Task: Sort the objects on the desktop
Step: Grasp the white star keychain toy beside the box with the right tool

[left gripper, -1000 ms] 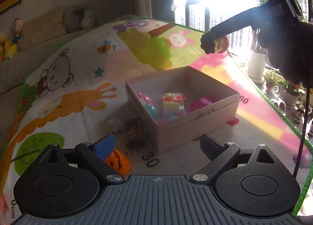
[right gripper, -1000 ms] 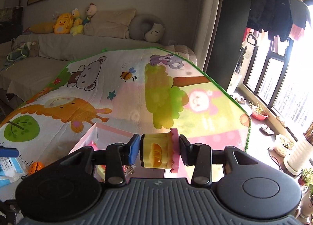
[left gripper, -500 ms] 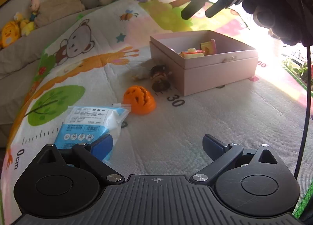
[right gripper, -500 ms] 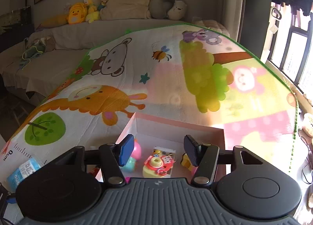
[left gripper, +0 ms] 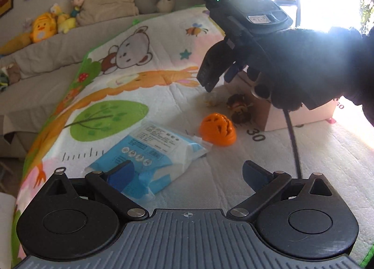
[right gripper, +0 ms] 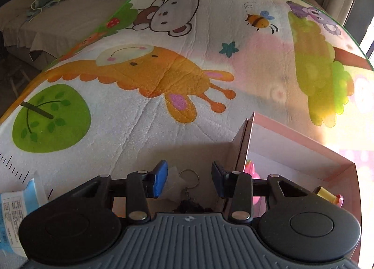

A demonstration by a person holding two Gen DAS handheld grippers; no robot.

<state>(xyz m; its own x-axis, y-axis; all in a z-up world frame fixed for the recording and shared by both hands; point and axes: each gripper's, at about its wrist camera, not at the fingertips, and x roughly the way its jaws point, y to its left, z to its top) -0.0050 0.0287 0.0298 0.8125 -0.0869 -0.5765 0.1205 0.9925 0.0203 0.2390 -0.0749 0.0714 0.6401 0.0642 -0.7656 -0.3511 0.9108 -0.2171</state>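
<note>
In the left wrist view my left gripper [left gripper: 187, 173] is open wide and empty, low over the mat, with a blue tissue pack [left gripper: 149, 152] just past its left finger. An orange pumpkin toy [left gripper: 217, 129] and a brown keychain toy [left gripper: 238, 107] lie further on, beside the pink box [left gripper: 303, 114]. My right gripper [left gripper: 219, 81], in a black-gloved hand, points down over the keychain. In the right wrist view the right gripper [right gripper: 189, 175] is closing; the keychain's ring [right gripper: 189, 176] shows between the pads, untouched.
The pink box [right gripper: 292, 147] stands open just right of the right gripper, with a pink toy [right gripper: 252, 170] and a yellow toy [right gripper: 327, 195] inside. A cartoon play mat [right gripper: 140, 105] covers the surface. A grey sofa [left gripper: 58, 42] with plush toys runs along the back.
The right gripper let go of the yellow-and-pink toy into the box, then swung left and down over the keychain, narrowing. The left gripper drew back from the box toward the tissue pack.
</note>
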